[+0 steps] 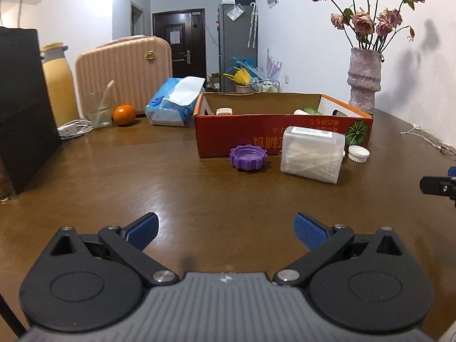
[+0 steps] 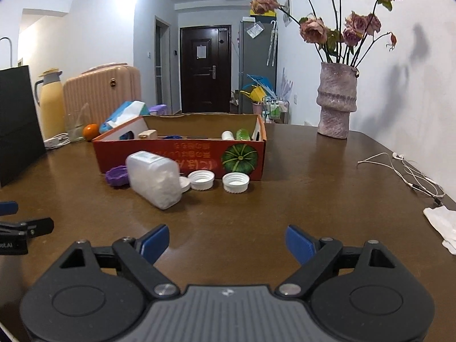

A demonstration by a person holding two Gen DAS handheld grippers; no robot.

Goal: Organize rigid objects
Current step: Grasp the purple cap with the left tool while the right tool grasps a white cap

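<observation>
A red cardboard box (image 1: 273,135) (image 2: 182,159) stands open on the brown table and holds several small items. In front of it lie a purple cap (image 1: 248,158) (image 2: 116,175), a clear plastic box of cotton swabs (image 1: 312,154) (image 2: 154,179) on its side, and white caps (image 2: 201,180) (image 2: 236,182) (image 1: 358,154). My left gripper (image 1: 226,229) is open and empty, well short of the caps. My right gripper (image 2: 227,240) is open and empty, also short of them. Each gripper's edge shows in the other's view.
A black paper bag (image 1: 25,108), a yellow thermos (image 1: 58,82), a glass (image 1: 99,114), an orange (image 1: 124,115), a tissue pack (image 1: 173,101) and a pink case (image 1: 125,71) stand at the left back. A vase of roses (image 2: 336,99), earphones (image 2: 410,173) and a white cloth (image 2: 443,225) are at the right.
</observation>
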